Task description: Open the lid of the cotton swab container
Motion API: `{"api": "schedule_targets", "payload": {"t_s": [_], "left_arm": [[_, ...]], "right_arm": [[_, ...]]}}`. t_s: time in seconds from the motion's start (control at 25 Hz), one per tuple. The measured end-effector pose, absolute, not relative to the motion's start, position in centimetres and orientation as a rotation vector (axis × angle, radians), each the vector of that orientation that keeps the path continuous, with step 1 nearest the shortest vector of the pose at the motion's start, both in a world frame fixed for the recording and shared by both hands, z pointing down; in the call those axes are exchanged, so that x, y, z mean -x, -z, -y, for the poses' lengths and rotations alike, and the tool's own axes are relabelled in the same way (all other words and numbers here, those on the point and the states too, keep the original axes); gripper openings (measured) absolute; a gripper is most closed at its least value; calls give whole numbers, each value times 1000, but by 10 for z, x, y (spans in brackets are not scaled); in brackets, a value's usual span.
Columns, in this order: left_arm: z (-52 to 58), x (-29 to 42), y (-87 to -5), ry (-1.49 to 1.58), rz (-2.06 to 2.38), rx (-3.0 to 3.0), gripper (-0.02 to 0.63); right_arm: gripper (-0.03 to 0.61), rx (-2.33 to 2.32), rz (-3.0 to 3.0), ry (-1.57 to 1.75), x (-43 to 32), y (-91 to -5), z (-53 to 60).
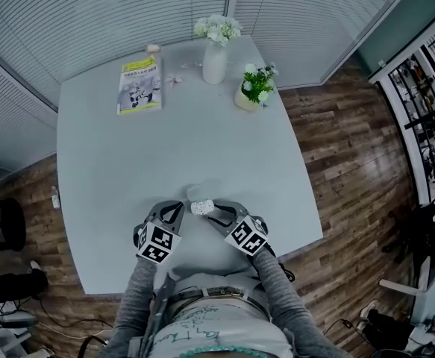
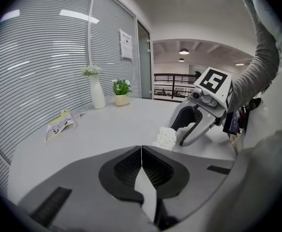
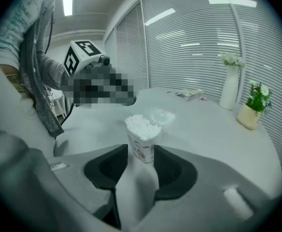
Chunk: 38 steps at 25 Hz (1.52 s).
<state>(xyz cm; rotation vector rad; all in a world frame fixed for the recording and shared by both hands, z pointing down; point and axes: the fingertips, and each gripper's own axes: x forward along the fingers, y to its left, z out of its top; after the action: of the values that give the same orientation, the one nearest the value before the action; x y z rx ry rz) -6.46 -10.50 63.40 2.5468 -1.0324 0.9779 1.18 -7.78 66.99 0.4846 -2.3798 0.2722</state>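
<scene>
Cotton swab container [image 3: 141, 140] gripped, lid [image 3: 161, 116] off.
The right gripper [image 3: 141, 161] holds the upright container by its sides, white swab tips showing at its open top. The clear lid lies on the table [image 3: 208, 144] just beyond, at one o'clock. A vase [image 3: 229, 88] and potted plant [image 3: 253, 108] stand at two o'clock.

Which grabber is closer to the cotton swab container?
The right. The right gripper has the cotton swab container between its jaws, pads against its sides. The left gripper is shut and empty, just to the container's left, not touching it.
</scene>
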Motion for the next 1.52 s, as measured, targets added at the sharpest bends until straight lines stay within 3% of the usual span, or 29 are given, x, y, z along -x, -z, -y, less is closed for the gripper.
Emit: {"api": "schedule_targets", "payload": {"t_s": [0.16, 0.44, 1.0, 1.52], "left_arm": [[92, 57, -636, -966, 1025, -2547, 3], [75, 45, -632, -902, 1029, -2539, 3], [45, 16, -609, -715, 1006, -2580, 2], [45, 21, -533, -401, 1177, -2647, 0]], "right_arm": [[90, -516, 2366, -263, -19, -670, 72], [3, -567, 2360, -248, -26, -666, 62], [3, -587, 2474, -200, -17, -634, 42], [2, -753, 2704, -91, 8, -533, 42]]}}
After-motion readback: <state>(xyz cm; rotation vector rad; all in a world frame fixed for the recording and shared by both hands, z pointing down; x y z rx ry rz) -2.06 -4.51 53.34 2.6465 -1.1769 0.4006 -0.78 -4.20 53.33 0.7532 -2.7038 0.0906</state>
